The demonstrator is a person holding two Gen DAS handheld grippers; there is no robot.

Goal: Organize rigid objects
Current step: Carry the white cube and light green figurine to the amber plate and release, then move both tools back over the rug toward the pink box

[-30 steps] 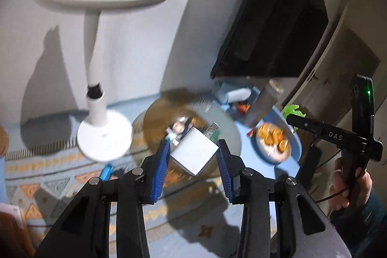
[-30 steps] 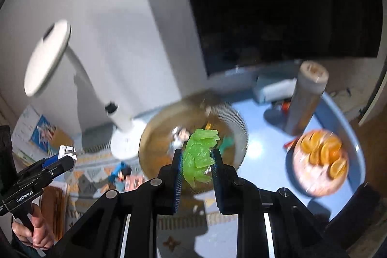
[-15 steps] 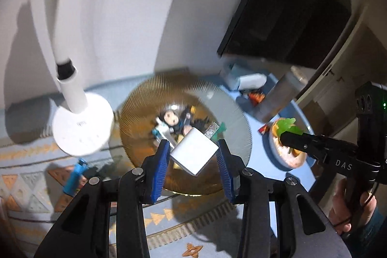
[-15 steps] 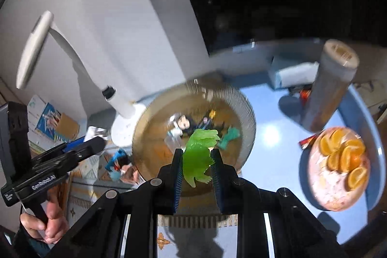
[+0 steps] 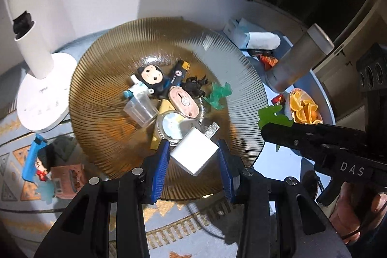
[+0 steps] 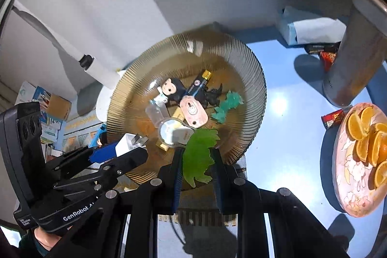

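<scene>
White plug-in charger block (image 5: 194, 153) is pinched between the blue pads of the left gripper (image 5: 193, 156), hanging over the near rim of the ribbed amber plate (image 5: 101, 98). It's tilted, long axis running diagonally, metal prongs aimed up and right toward the pile. That pile is already crowded: a black-haired figurine (image 5: 151, 76), a clear little cup (image 5: 140, 110), a round silver tin (image 5: 173, 127), a pink oval thing (image 5: 185, 104) and a teal toy (image 5: 217, 96).

Over on the right, the right gripper (image 6: 197, 168) is clamped on a green toy dinosaur (image 6: 199, 156), standing roughly upright between the pads, also over the near rim.

My guess at the risk: both grippers sit close together, so they could bump on release, and the charger dropped corner-first could slide off the tin or knock the cup over.
</scene>
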